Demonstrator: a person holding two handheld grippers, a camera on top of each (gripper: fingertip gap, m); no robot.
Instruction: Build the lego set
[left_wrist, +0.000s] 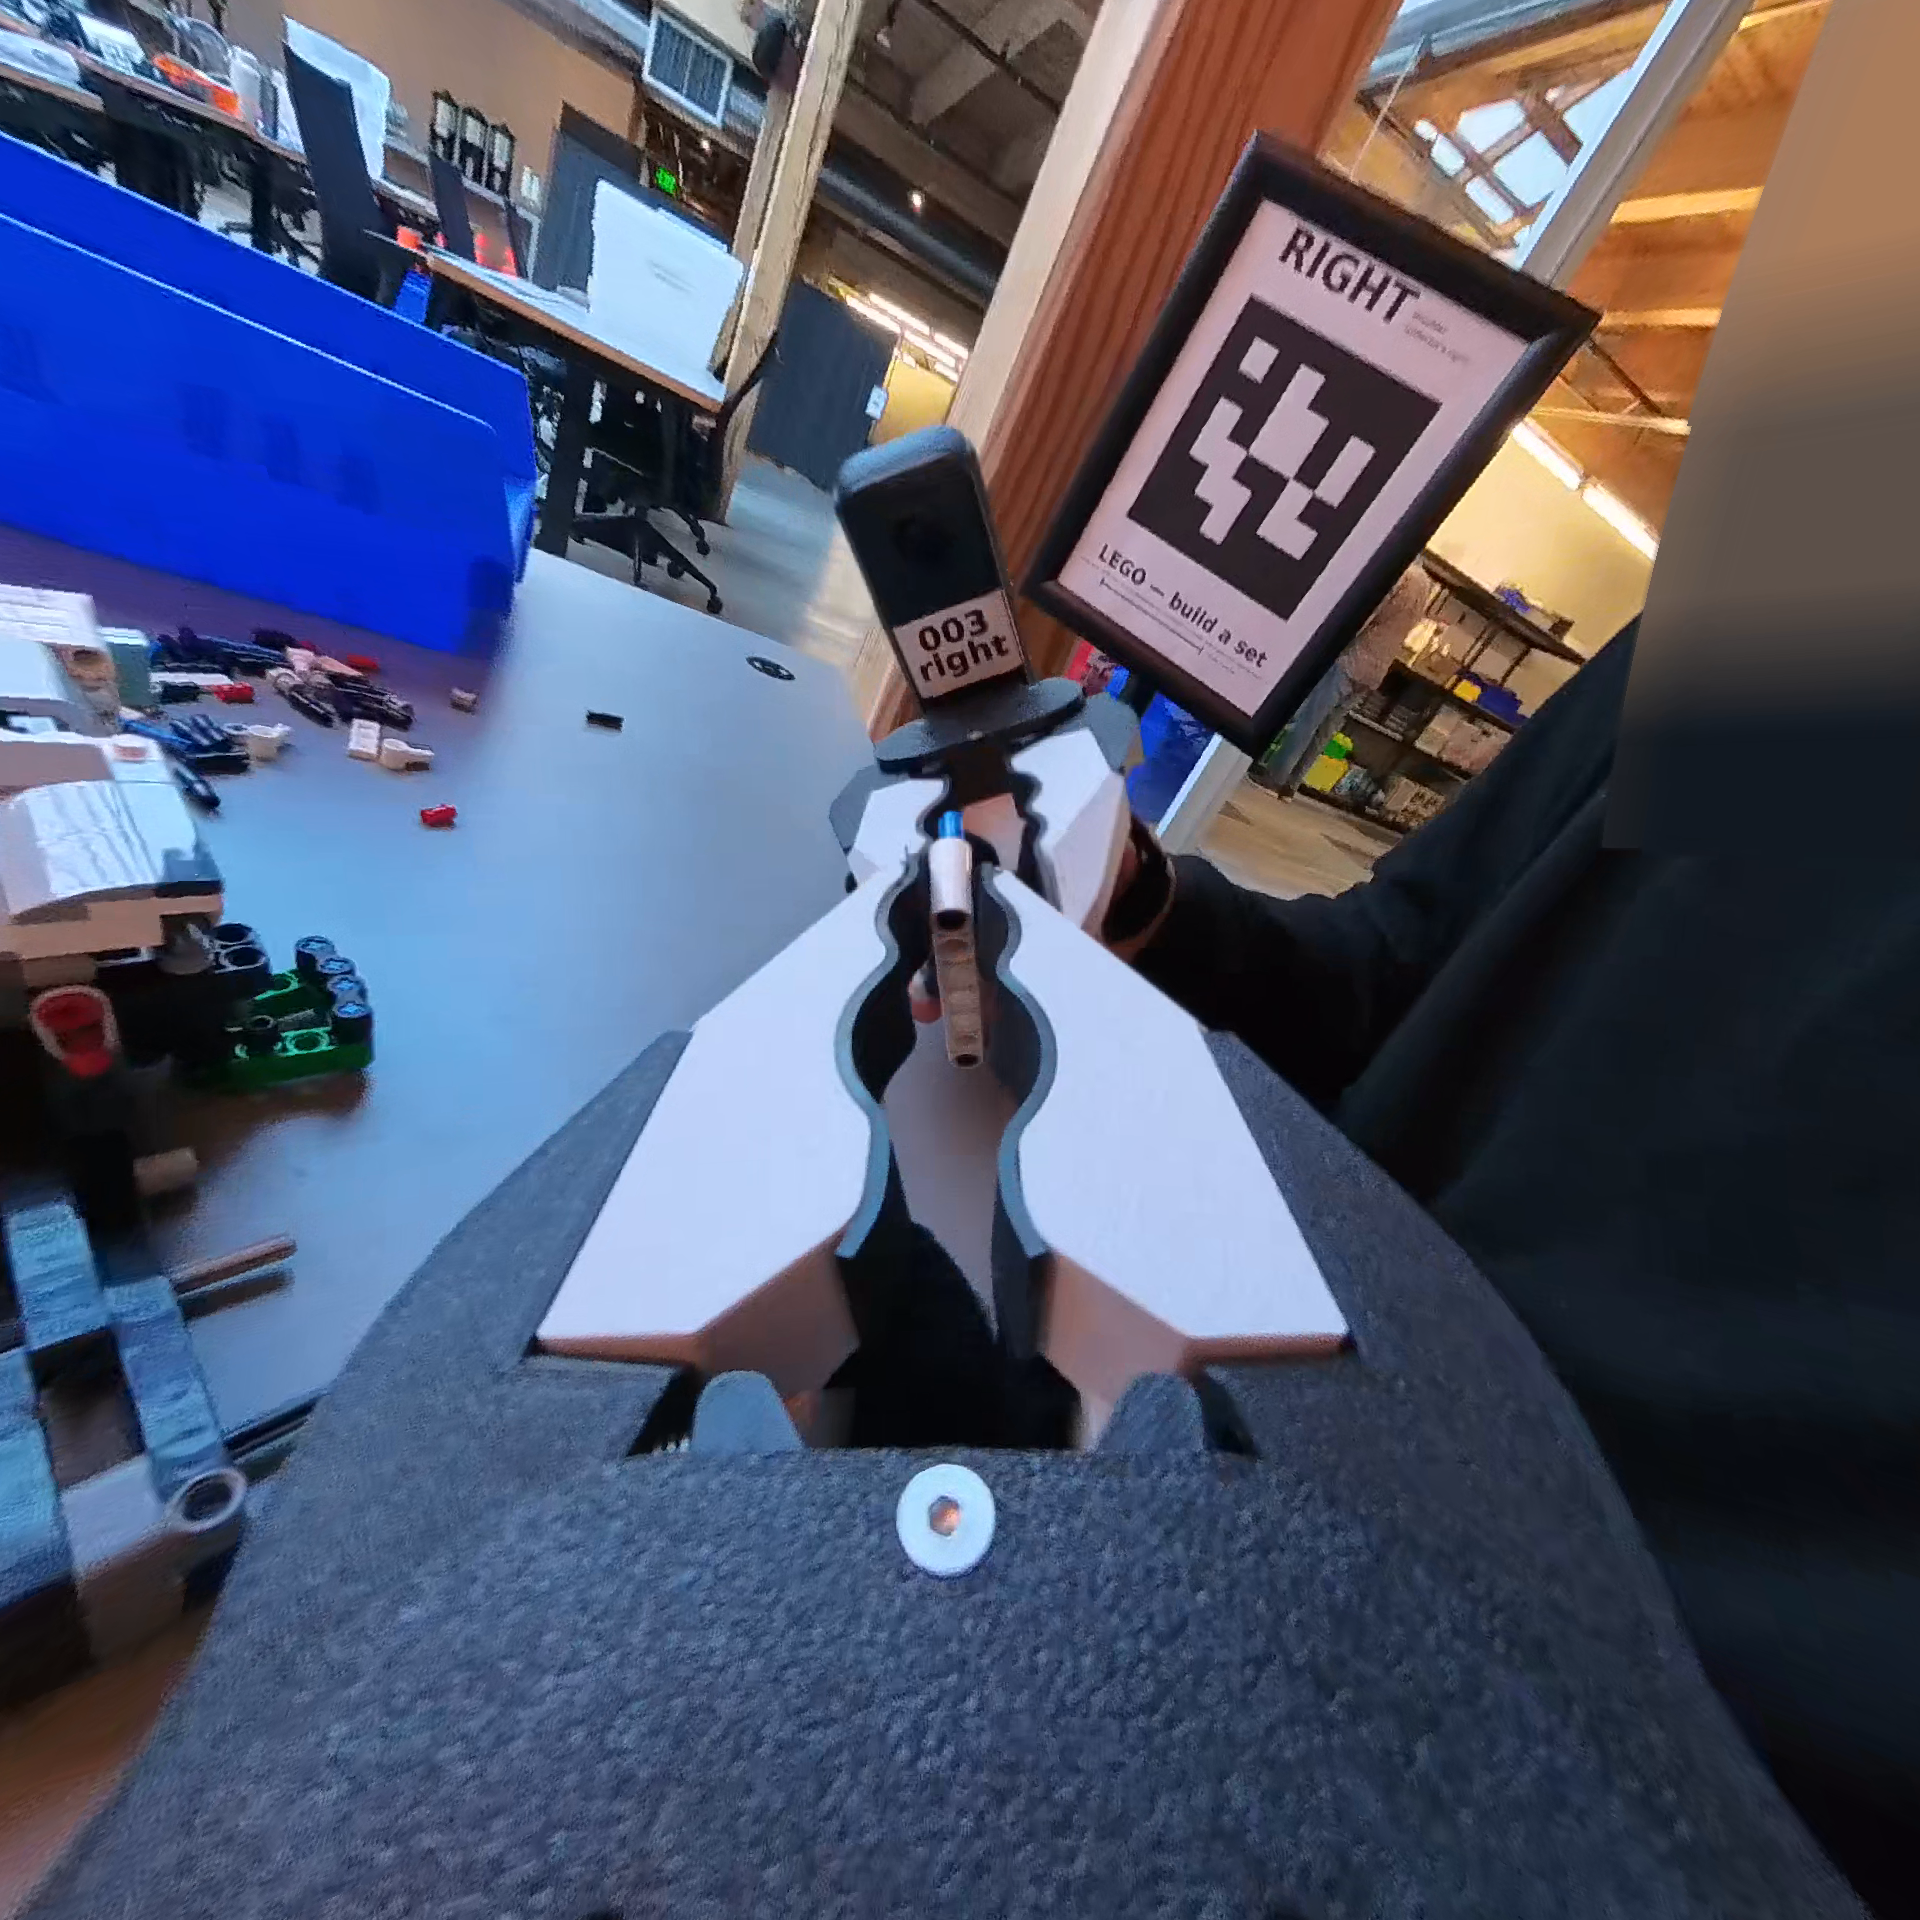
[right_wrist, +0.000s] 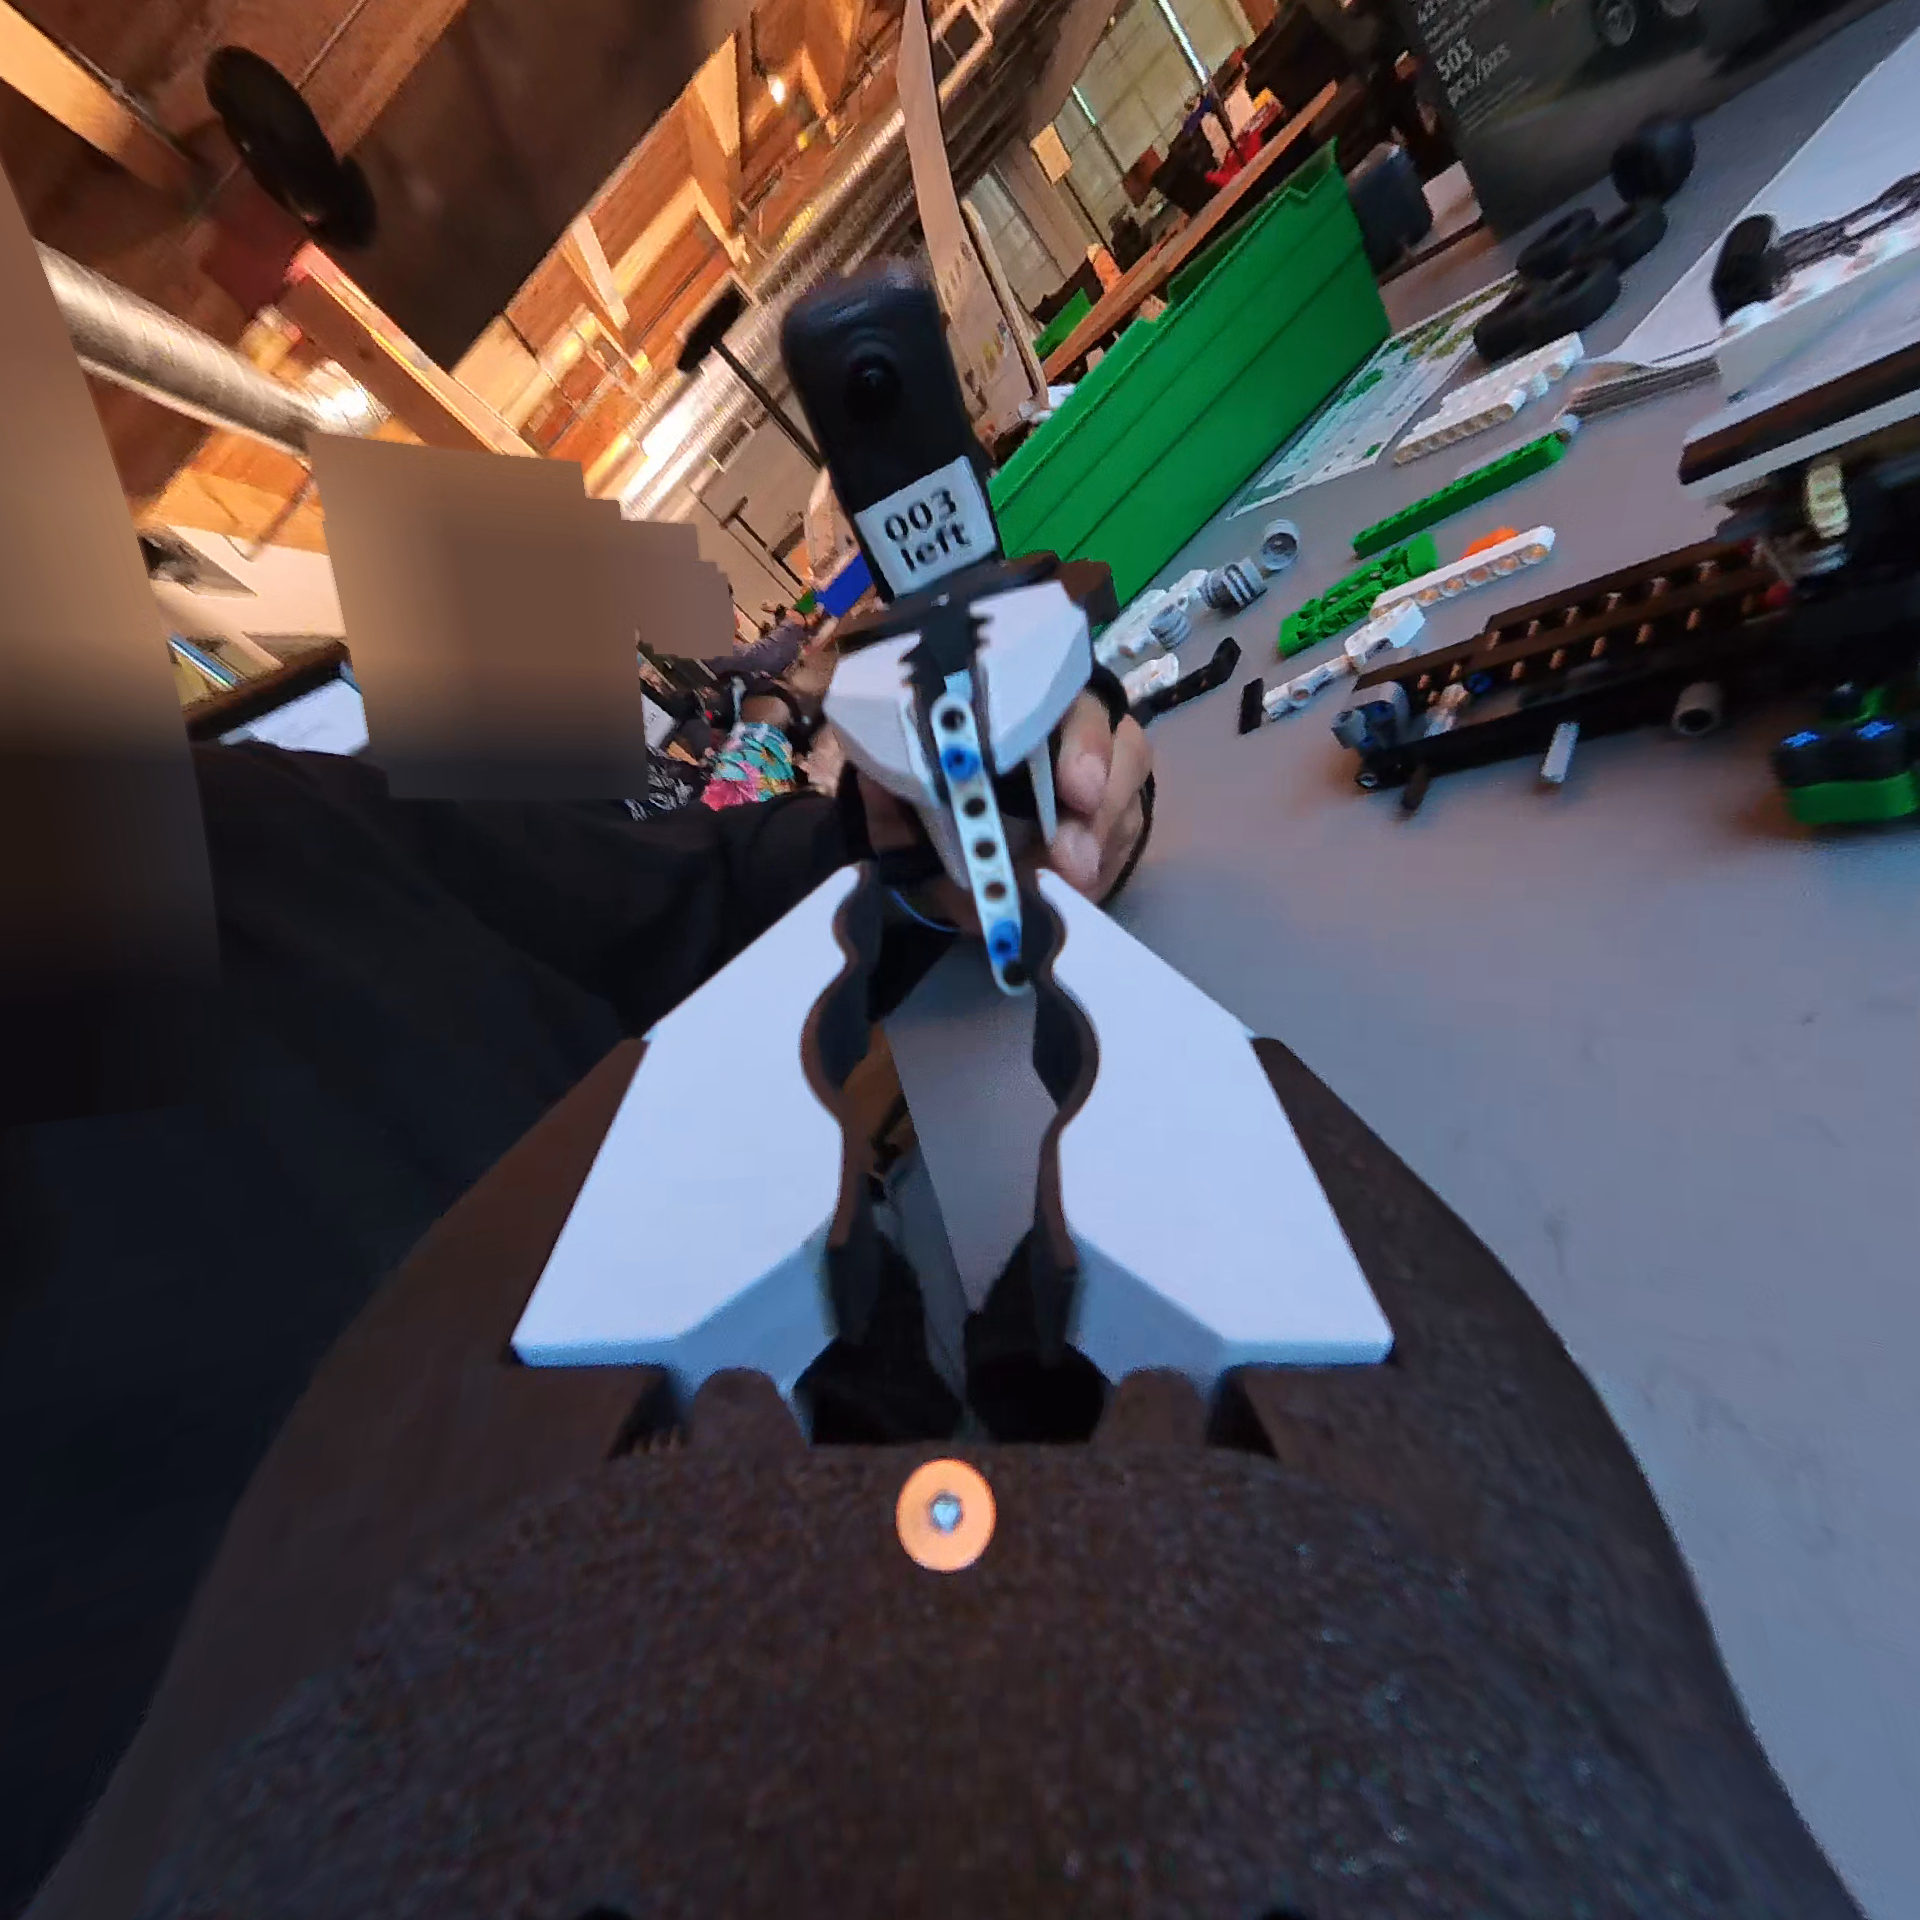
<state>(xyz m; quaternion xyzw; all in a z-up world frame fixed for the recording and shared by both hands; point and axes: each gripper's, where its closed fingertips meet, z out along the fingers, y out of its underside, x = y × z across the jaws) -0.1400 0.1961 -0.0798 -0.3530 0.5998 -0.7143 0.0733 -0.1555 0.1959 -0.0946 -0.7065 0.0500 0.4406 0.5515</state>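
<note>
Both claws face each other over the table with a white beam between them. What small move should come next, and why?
Probably press the blue pin fully into the white beam. The left claw is shut on the beam, the right claw meets its near end beside that pin, and both are raised above the grey table.

Worktop (right_wrist: 1558, 1091): grey and flat.
Far edge: green bin (right_wrist: 1226, 416); blue bin (left_wrist: 260, 436).
Loose parts: black tyres (right_wrist: 1558, 291), white beams (right_wrist: 1475, 405), green beam (right_wrist: 1455, 494), small red piece (left_wrist: 438, 815).
Builds: long black frame (right_wrist: 1579, 644); green-and-black block (left_wrist: 301, 1023).
Paper: instruction sheet (right_wrist: 1351, 416).
</note>
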